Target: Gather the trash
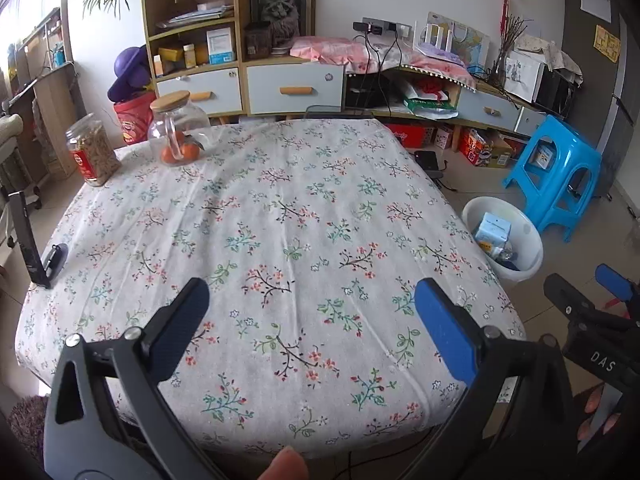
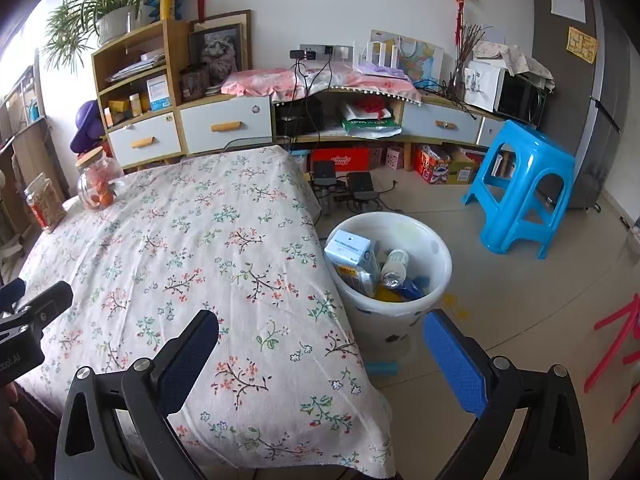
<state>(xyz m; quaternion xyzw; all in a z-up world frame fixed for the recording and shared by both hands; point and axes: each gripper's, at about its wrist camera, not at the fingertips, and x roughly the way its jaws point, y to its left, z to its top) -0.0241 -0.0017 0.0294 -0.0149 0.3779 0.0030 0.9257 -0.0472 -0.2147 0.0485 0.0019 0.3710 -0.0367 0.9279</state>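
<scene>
- The left gripper (image 1: 312,320) is hovering over the near edge of the floral tablecloth (image 1: 280,220), its jaws spread wide and holding nothing.
- The right gripper (image 2: 320,348) is hanging over the table's right corner, jaws likewise apart and empty.
- The trash is sitting in the white bin (image 2: 436,248) on the floor just beside the table: a white carton (image 2: 347,246), a bottle (image 2: 394,266) and blue packets.
- A small blue piece (image 2: 382,368) is lying on the floor by the bin's foot, possibly a stray.
- The lidded jar of oranges (image 1: 178,130) and the snack jar (image 1: 94,152) are staying at the far corner, likely keepers.
- No litter is showing on the cloth, so collection looks nearly finished.
</scene>
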